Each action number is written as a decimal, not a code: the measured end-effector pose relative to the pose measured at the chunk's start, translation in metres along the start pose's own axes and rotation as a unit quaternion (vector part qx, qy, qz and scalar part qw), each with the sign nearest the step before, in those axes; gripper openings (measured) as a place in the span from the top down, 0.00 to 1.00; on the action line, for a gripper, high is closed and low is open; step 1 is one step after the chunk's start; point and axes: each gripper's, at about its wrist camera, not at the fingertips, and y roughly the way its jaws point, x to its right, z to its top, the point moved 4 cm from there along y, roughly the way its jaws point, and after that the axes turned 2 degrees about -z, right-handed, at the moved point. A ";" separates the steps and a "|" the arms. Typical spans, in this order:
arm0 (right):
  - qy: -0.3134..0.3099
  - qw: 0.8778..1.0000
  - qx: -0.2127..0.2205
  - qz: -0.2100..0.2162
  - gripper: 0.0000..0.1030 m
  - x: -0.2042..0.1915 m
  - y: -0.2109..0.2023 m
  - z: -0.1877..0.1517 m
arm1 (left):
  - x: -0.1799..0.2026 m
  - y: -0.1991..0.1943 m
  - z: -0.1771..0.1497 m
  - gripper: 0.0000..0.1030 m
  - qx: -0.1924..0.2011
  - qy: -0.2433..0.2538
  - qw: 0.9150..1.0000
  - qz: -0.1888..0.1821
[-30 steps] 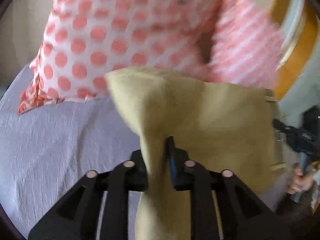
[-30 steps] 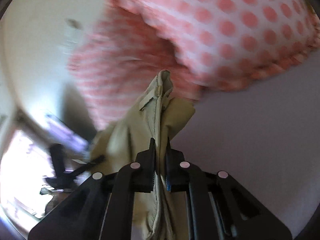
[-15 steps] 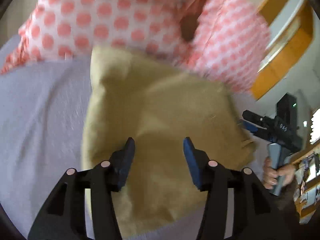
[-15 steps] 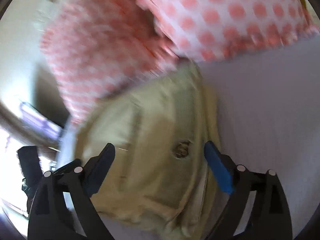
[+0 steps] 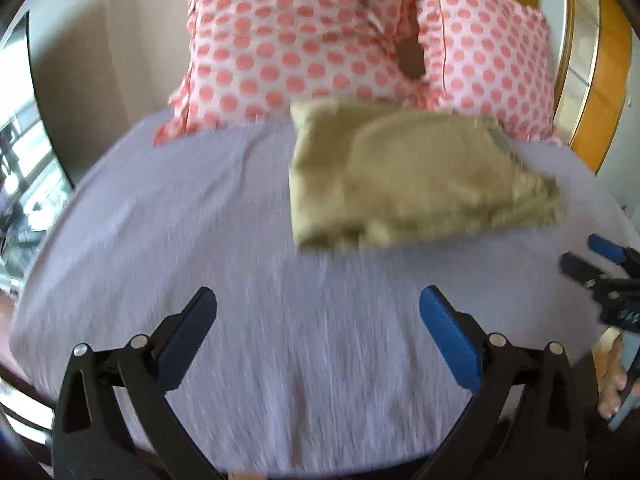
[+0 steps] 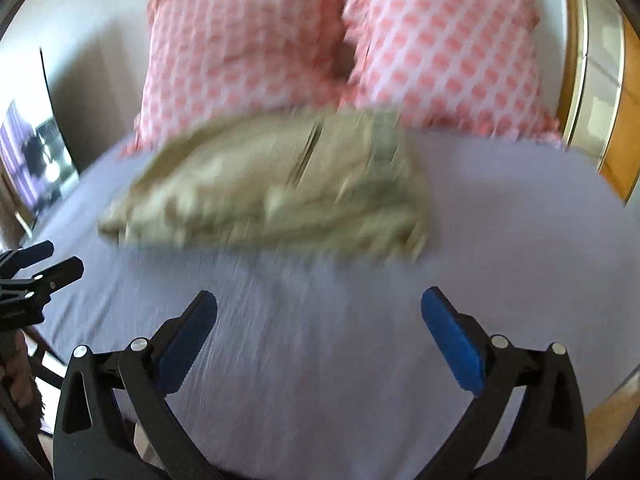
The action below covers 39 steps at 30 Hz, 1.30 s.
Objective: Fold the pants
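Note:
The khaki pants (image 5: 412,176) lie folded in a flat bundle on the lilac bed sheet (image 5: 240,280), close to the pillows. They also show in the right wrist view (image 6: 280,188), blurred. My left gripper (image 5: 318,308) is open and empty, well back from the pants above the bare sheet. My right gripper (image 6: 320,308) is open and empty, also back from the pants. The right gripper shows at the right edge of the left wrist view (image 5: 600,268); the left gripper shows at the left edge of the right wrist view (image 6: 36,268).
Two pink-dotted white pillows (image 5: 304,40) (image 5: 492,56) stand behind the pants against the wall. A wooden frame (image 5: 604,80) runs along the right. A dark mirror or screen (image 5: 24,152) stands at the left of the bed.
Both grippers were shut on the pants, then opened and let them go onto the bed. Both have pulled back toward the near side of the bed.

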 end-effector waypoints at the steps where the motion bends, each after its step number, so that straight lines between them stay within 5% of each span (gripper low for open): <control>1: -0.001 1.000 -0.010 -0.001 0.01 -0.004 0.006 -0.003 | 0.000 0.002 -0.007 0.02 -0.006 -0.002 1.000 -0.004; 5: -0.023 0.999 -0.008 -0.049 0.01 -0.020 0.008 -0.013 | 0.003 0.015 -0.025 0.02 -0.019 -0.004 1.000 0.008; 13: 0.002 0.998 0.003 -0.055 0.01 -0.021 0.008 -0.017 | 0.002 0.010 -0.024 0.02 0.021 -0.009 1.000 0.016; 39: 0.002 0.998 0.003 -0.056 0.01 -0.021 0.007 -0.017 | 0.003 0.011 -0.024 0.02 0.021 -0.010 1.000 0.018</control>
